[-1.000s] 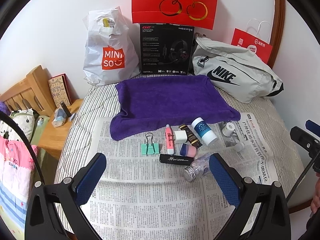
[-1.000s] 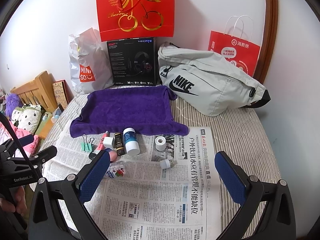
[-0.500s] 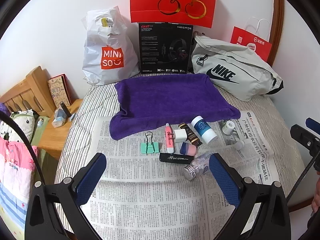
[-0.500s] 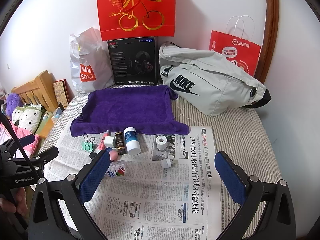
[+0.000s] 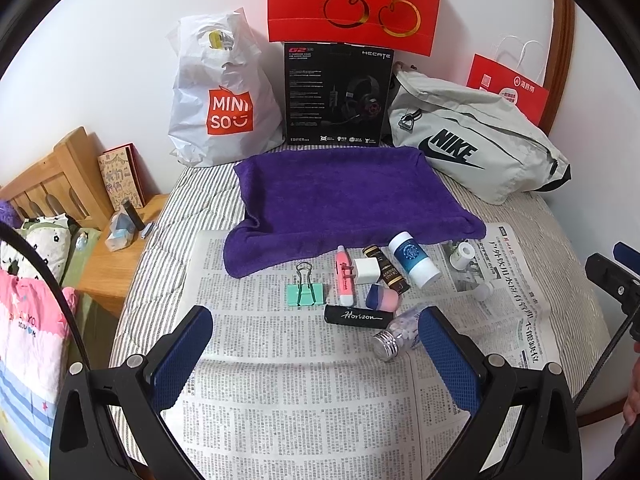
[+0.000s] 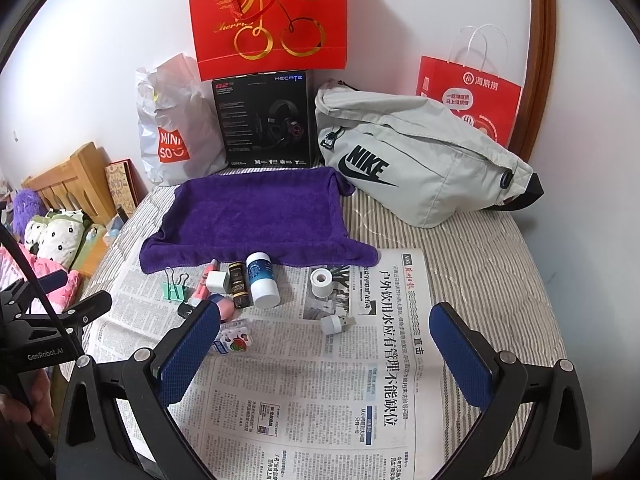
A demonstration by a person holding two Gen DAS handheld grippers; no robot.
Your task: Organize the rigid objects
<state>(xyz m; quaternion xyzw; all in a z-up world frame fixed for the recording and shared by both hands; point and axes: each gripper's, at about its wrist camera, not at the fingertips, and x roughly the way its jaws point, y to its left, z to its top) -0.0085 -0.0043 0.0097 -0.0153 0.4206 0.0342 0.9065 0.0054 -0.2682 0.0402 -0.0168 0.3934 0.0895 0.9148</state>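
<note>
Little has shifted since a second ago: both grippers sit a touch lower over the newspaper, the scene sliding slightly up in each view, and no object has changed place. Left gripper hangs with its blue-padded jaws spread wide and nothing between them; just ahead of its right pad lies a clear pill bottle on its side with a silver cap, and ahead of the gap lies a black tube marked Horizon. Beyond that sit a mint binder clip, a pink tube, a white plug adapter, a brown-black small bottle, a blue-and-pink sponge and a white jar with a blue label, all clustered just short of the purple towel. Right gripper is likewise wide open and empty above the newspaper; ahead of its gap lie a small white USB light and, farther on, a roll of white tape, while the pill bottle shows beside its left pad. Past the towel, against the wall, stand a Miniso bag, a black headset box, a red cherry gift bag, a grey Nike bag and a red paper bag
</note>
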